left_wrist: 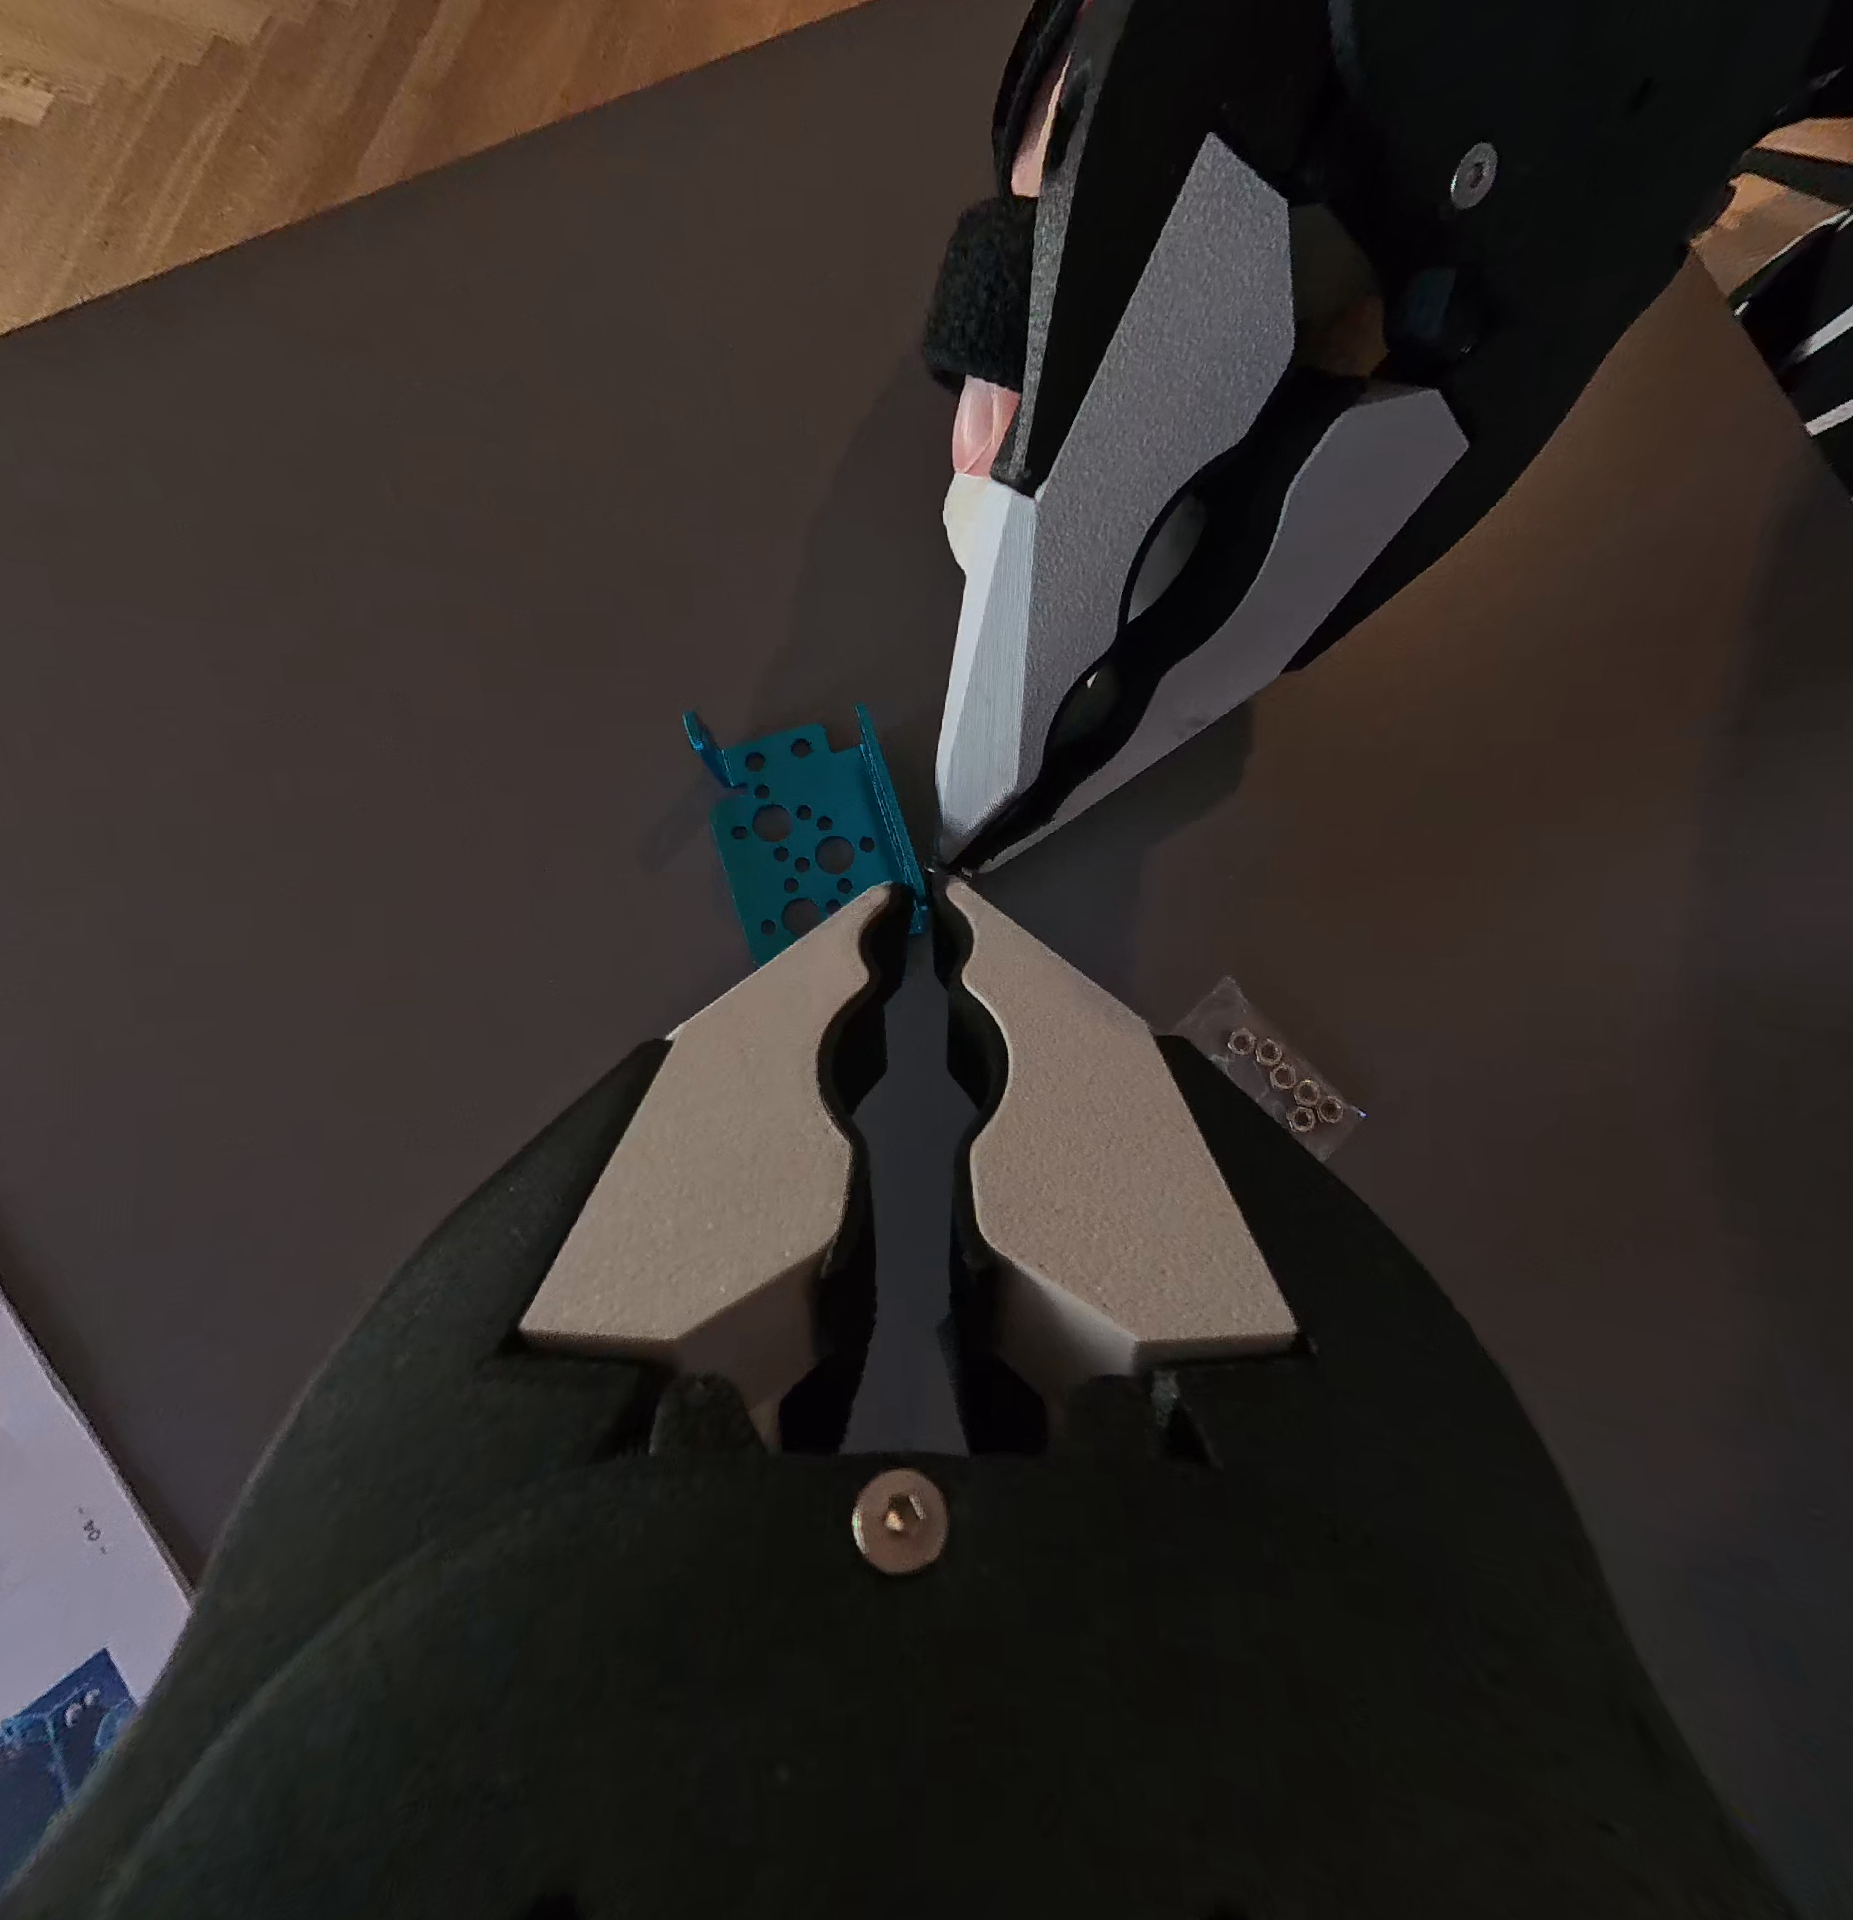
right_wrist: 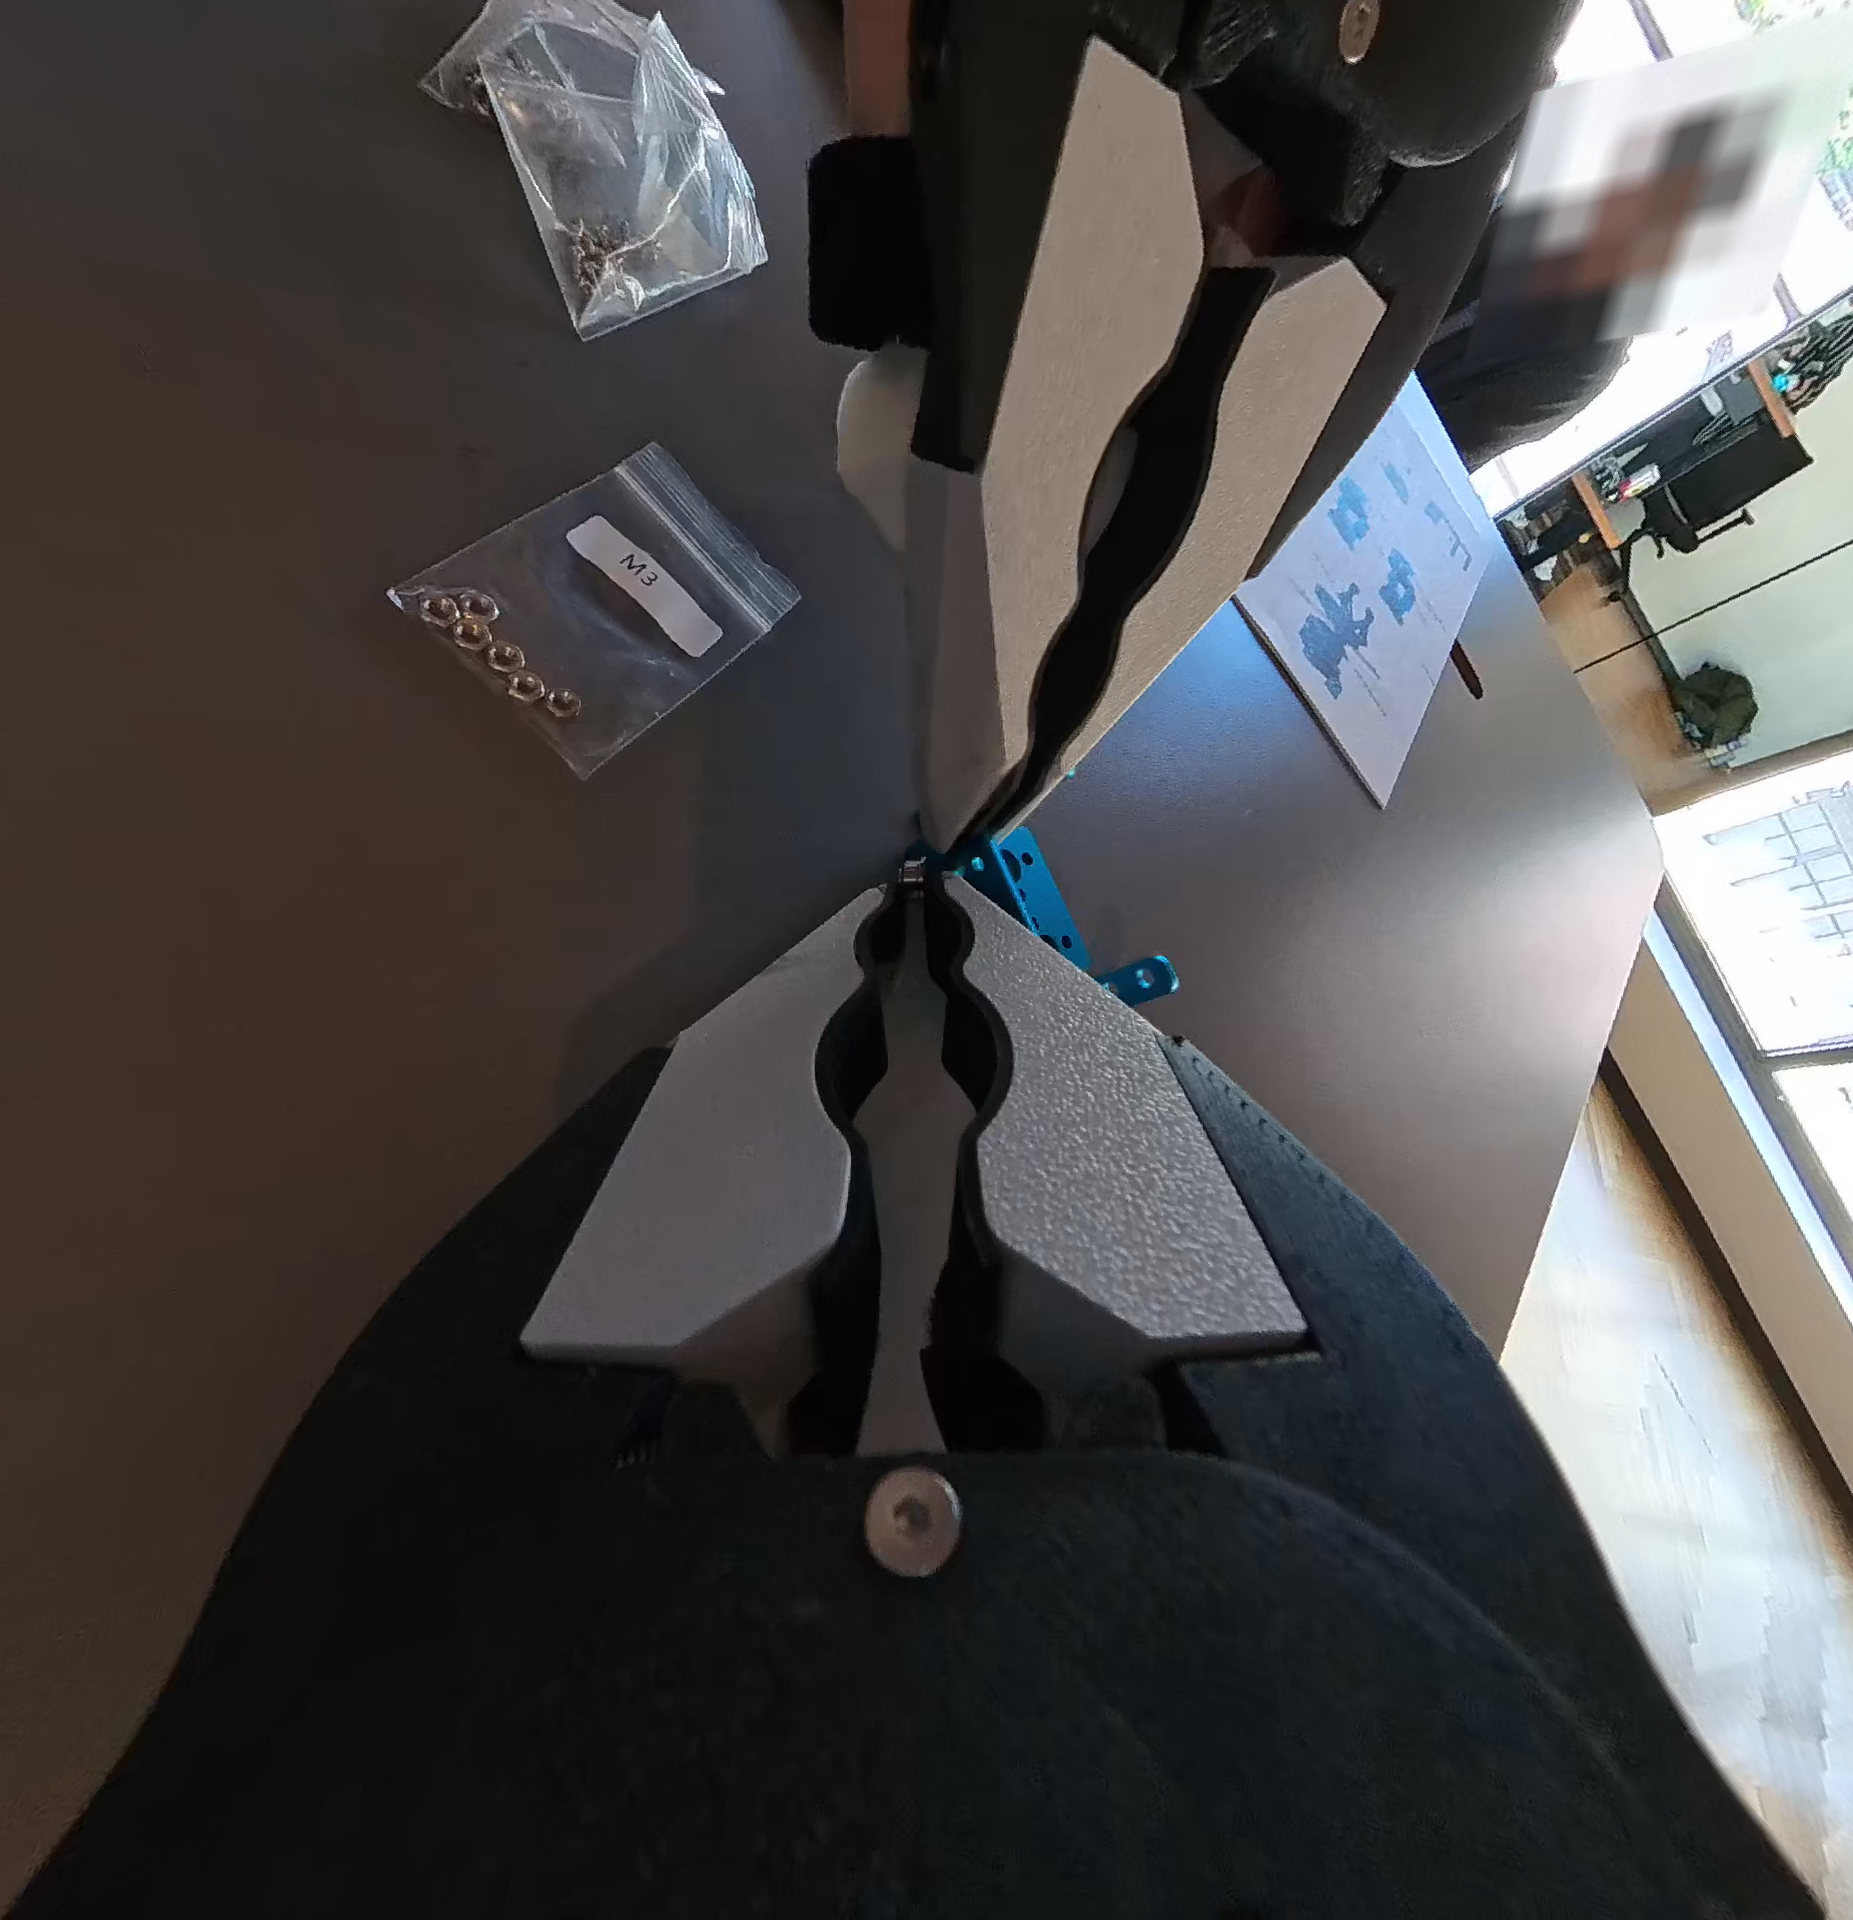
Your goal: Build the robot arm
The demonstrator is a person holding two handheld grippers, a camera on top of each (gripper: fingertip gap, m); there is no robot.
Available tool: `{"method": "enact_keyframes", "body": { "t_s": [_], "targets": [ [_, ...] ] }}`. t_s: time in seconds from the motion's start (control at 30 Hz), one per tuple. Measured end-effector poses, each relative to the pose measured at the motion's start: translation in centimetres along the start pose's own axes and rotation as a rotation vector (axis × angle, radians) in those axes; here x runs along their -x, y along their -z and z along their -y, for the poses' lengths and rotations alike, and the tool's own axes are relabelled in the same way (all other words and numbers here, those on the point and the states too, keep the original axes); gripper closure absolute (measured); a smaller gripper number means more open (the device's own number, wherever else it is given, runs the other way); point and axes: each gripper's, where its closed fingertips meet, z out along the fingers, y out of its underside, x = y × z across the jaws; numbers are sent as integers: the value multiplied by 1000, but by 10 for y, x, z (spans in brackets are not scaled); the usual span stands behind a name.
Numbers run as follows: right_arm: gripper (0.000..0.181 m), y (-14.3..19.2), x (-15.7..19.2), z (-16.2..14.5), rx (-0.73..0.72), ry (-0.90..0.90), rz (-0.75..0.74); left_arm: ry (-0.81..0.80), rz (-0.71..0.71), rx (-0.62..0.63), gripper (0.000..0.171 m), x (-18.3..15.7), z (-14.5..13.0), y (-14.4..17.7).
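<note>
A blue perforated metal bracket (left_wrist: 787, 831) sits on edge on the dark table (left_wrist: 382, 623). My left gripper (left_wrist: 924, 902) is shut on the bracket's right flange. My right gripper (right_wrist: 914, 896) is shut on a small dark metal nut (right_wrist: 914, 871) and holds it against the bracket's edge (right_wrist: 1036, 894). The two grippers meet tip to tip. In the left wrist view the right gripper (left_wrist: 953, 847) comes down from the upper right. In the right wrist view the left gripper (right_wrist: 963, 826) comes down from the top.
A small zip bag of several nuts (right_wrist: 589, 613) lies left of the grippers and also shows in the left wrist view (left_wrist: 1280, 1070). A second clear bag of small hardware (right_wrist: 621, 166) lies farther off. A printed sheet (right_wrist: 1369, 582) lies near the table's edge. Beyond the edge is wooden floor (left_wrist: 174, 125). Only a small space, under 4 cm, lies between the two pairs of fingers.
</note>
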Motion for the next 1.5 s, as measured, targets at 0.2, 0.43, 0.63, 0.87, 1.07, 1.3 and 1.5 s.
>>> {"method": "enact_keyframes", "body": {
  "t_s": [0.2,0.43,0.63,0.87,1.07,1.3,1.5],
  "targets": [
    [178,-1,0,0,-5,9,4,-1,-8,-6,170,-2,1,-1],
    [178,0,1,1,-10,19,12,-23,4,15,171,-3,0,0],
    [177,2,0,2,-18,9,16,-18,7,17,171,-3,-1,0],
    [177,1,-2,0,-12,-2,1,-6,4,18,171,-2,-1,-1],
    [178,0,0,0,-5,6,6,-10,-5,10,170,-3,-1,-2],
    [178,0,0,-1,-4,-5,11,-5,-5,-1,171,-1,-1,-2],
    [178,3,0,-1,-9,-4,5,1,7,22,165,1,-8,-5]
  ]
}}
